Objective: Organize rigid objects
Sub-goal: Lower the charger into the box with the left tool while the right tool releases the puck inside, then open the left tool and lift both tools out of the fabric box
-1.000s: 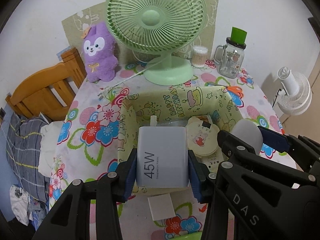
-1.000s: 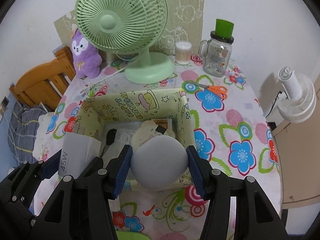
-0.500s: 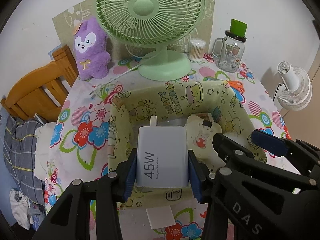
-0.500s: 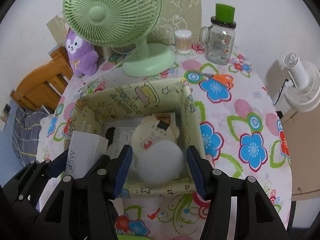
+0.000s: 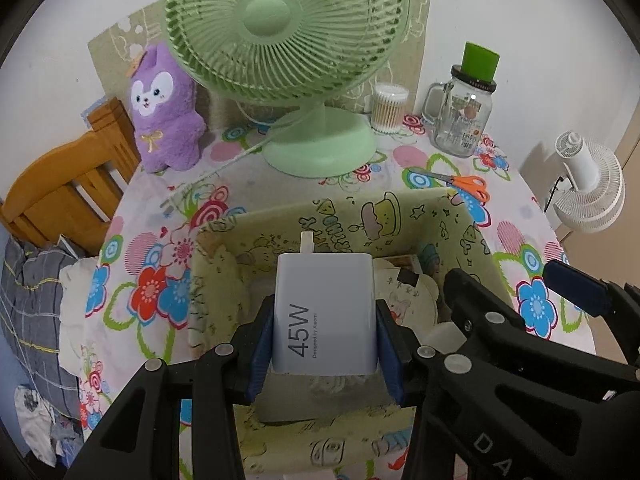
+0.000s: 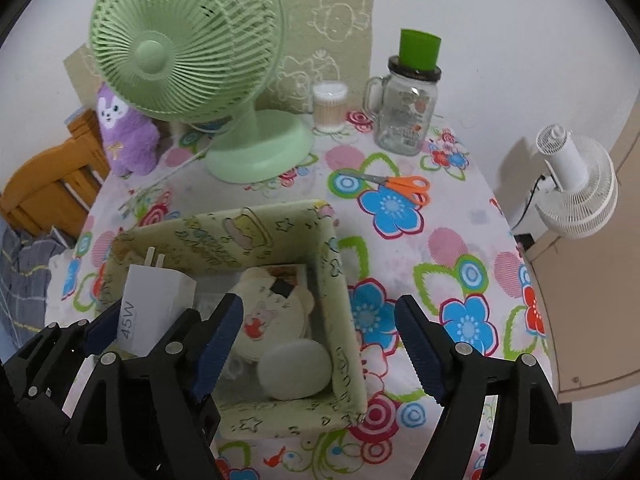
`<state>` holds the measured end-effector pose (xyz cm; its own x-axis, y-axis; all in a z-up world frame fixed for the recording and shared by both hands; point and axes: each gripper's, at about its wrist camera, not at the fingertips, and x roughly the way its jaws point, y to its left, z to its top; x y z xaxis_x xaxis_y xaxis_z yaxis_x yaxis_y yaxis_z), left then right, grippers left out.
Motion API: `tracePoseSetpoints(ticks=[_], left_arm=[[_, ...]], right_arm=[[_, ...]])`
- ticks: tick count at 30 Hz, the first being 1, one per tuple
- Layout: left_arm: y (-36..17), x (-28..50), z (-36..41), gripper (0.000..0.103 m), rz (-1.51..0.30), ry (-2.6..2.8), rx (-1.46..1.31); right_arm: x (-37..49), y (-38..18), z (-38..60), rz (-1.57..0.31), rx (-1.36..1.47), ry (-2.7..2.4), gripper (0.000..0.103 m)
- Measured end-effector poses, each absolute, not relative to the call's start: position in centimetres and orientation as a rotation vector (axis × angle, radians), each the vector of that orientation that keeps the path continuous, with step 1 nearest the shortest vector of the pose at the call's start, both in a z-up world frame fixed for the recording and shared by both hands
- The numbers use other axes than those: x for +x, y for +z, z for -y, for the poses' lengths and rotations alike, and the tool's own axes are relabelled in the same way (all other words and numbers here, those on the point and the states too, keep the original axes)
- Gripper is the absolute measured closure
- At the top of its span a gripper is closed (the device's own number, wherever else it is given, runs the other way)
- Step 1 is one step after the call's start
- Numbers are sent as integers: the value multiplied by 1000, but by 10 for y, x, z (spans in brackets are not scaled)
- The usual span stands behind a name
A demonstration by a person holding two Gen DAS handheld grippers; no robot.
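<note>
My left gripper (image 5: 323,342) is shut on a white 45W charger (image 5: 325,312), prongs forward, over the near part of a yellow-green cartoon-print box (image 5: 404,212). The charger (image 6: 154,306) and box (image 6: 256,232) also show in the right wrist view. My right gripper (image 6: 320,344) is open and empty over the box's right wall. A white rounded object (image 6: 296,370) lies inside the box below it, next to a round cream bear-print item (image 6: 268,316).
A green desk fan (image 6: 192,52), a purple plush (image 6: 124,132), a cotton swab jar (image 6: 330,106), a glass mug jar with green lid (image 6: 410,112) and orange scissors (image 6: 404,186) stand behind the box. A wooden chair (image 5: 68,188) is left, a white fan (image 6: 576,188) right.
My right gripper opened and let the white rounded object drop into the box. My left gripper moved forward over the box with the charger still held.
</note>
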<state>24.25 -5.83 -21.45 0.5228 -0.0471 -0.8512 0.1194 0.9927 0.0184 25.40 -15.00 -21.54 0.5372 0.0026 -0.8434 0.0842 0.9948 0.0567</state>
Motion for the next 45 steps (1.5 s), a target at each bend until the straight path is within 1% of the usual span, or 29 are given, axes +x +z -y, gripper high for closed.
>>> tracePoseSetpoints(ticks=[9, 12, 14, 16, 18, 25, 27, 31, 35, 45], left_arm=[[-243, 251, 65, 55, -1100, -118, 76], [-247, 250, 65, 52, -1104, -106, 86], [-246, 248, 64, 52, -1090, -94, 108], [-242, 245, 64, 49, -1068, -82, 130], [-238, 243, 63, 40, -1061, -76, 136], [-227, 233, 56, 34, -1043, -65, 143], [-224, 228, 55, 25, -1037, -66, 145], [-216, 216, 53, 24, -1019, -66, 144], [-208, 204, 51, 19, -1003, -65, 143], [-191, 177, 48, 19, -967, -55, 153]], right_arm=[[260, -243, 156, -1082, 113, -75, 21], [260, -247, 154, -1086, 101, -67, 21], [259, -247, 153, -1082, 110, -55, 21], [258, -246, 152, -1078, 120, -51, 20], [258, -244, 150, -1077, 122, -48, 20], [245, -232, 143, -1051, 112, -22, 19], [241, -229, 142, -1044, 105, -17, 17], [229, -222, 140, -1024, 104, -9, 12], [218, -215, 139, -1012, 106, 1, 11], [190, -198, 137, -981, 103, 6, 9]])
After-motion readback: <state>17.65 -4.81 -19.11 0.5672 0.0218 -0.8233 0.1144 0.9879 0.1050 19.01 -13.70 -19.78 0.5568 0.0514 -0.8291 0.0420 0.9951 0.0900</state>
